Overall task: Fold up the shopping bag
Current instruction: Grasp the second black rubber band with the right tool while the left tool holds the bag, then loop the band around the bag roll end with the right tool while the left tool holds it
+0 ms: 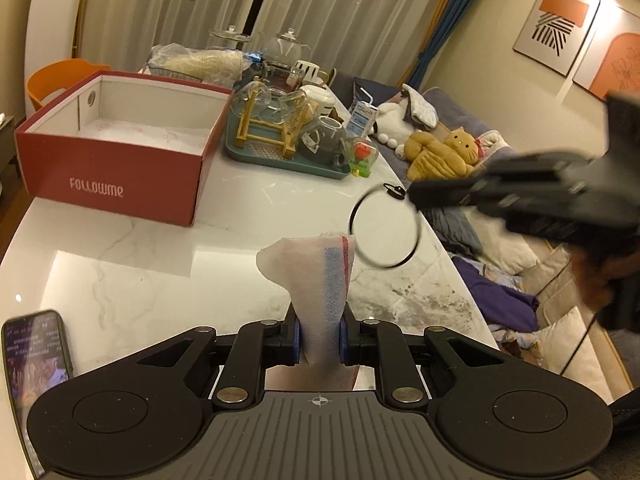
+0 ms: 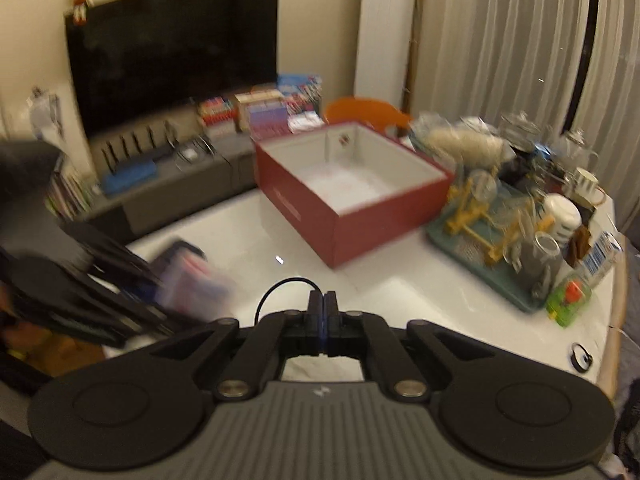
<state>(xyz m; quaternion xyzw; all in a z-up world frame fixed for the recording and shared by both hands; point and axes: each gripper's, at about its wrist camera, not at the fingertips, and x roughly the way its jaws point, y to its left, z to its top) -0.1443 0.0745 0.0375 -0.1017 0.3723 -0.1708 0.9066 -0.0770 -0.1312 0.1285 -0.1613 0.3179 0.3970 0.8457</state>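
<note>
While the left gripper (image 1: 319, 340) clamps the rolled shopping bag (image 1: 316, 276) upright, the right gripper (image 2: 322, 312) pinches a black elastic loop (image 1: 385, 226).

Bag held above the white marble table (image 1: 160, 272), loop hanging just beside its top edge. Both jaws narrow, closed on their loads. Red open box (image 1: 116, 168) and teal tray (image 1: 280, 160) sit behind; phone (image 1: 34, 360) at left. Right view blurred.
</note>
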